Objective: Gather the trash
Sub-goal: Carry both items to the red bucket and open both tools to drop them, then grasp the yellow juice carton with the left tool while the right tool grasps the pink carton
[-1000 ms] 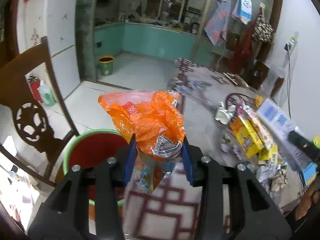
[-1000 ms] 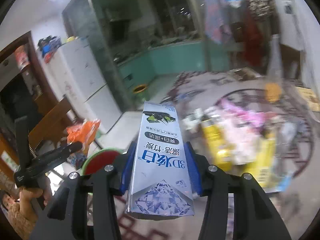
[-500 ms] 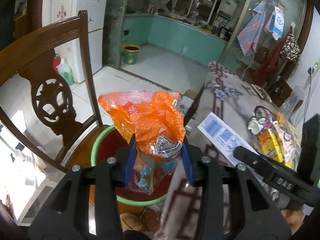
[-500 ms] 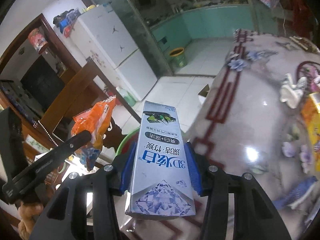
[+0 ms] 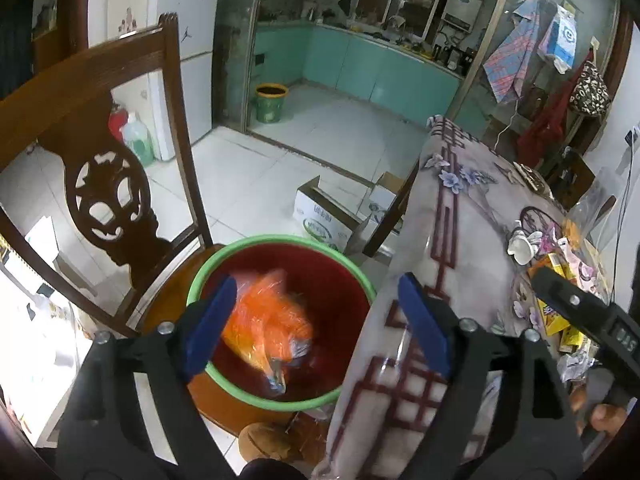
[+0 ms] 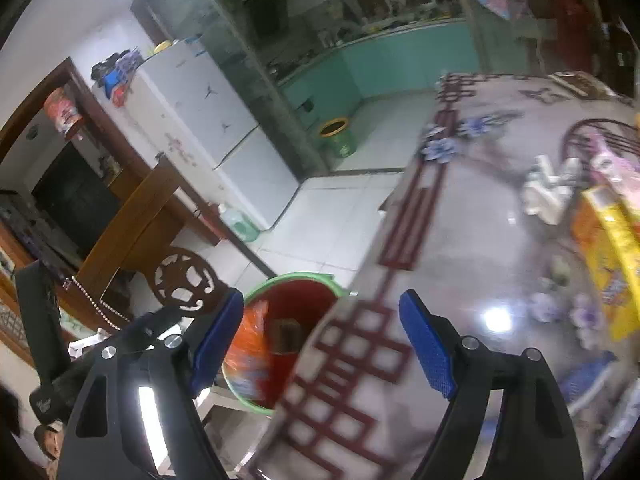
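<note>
A red bin with a green rim (image 5: pixel 340 258) stands on a wooden chair seat beside the table. An orange plastic bag (image 5: pixel 266 322) lies blurred inside it, below my open, empty left gripper (image 5: pixel 316 326). My right gripper (image 6: pixel 324 340) is open and empty above the table edge. The right wrist view shows the bin (image 6: pixel 296 280) with the orange bag (image 6: pixel 250 344) and a dark boxy shape (image 6: pixel 286 336) inside. A pile of wrappers and yellow boxes (image 5: pixel 560 276) lies on the table at the right; it also shows in the right wrist view (image 6: pixel 608 248).
A carved wooden chair back (image 5: pixel 104 168) rises left of the bin. The table (image 5: pixel 460 240) has a floral cover with dark red lines. Cardboard boxes (image 5: pixel 332 216) sit on the tiled floor. A second green bin (image 5: pixel 271 102) stands by the kitchen doorway.
My left gripper opened and the orange bag dropped into the red bin. My right gripper opened and the silver toothpaste box is gone from it.
</note>
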Tool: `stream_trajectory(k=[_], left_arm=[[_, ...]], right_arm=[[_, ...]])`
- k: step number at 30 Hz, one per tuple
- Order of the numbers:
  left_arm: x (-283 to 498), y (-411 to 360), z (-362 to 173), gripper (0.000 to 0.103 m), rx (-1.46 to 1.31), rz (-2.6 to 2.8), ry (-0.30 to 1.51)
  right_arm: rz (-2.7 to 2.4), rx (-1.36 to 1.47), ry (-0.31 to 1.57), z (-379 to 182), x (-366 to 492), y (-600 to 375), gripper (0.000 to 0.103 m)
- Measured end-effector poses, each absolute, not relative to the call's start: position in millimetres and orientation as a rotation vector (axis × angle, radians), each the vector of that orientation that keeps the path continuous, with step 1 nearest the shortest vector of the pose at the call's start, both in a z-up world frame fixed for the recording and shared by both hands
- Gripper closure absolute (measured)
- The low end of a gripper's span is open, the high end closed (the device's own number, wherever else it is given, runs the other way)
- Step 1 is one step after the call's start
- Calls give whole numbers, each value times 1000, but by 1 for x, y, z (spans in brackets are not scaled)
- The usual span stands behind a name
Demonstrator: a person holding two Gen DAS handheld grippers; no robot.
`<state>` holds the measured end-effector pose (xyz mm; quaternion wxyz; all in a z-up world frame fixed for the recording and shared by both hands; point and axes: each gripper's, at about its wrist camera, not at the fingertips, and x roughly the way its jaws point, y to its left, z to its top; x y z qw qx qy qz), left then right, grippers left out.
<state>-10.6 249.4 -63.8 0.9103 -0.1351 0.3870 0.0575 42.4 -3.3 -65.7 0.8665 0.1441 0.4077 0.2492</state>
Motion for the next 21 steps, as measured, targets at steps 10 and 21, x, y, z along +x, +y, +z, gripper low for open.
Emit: stream_trajectory(k=[10, 21], left_arm=[[-1, 200, -54, 15, -265, 44, 791], [17, 91, -48, 15, -287, -175, 844]], right_arm=[[408, 171, 821, -55, -4, -82, 17], [175, 74, 806, -54, 14, -209, 17]])
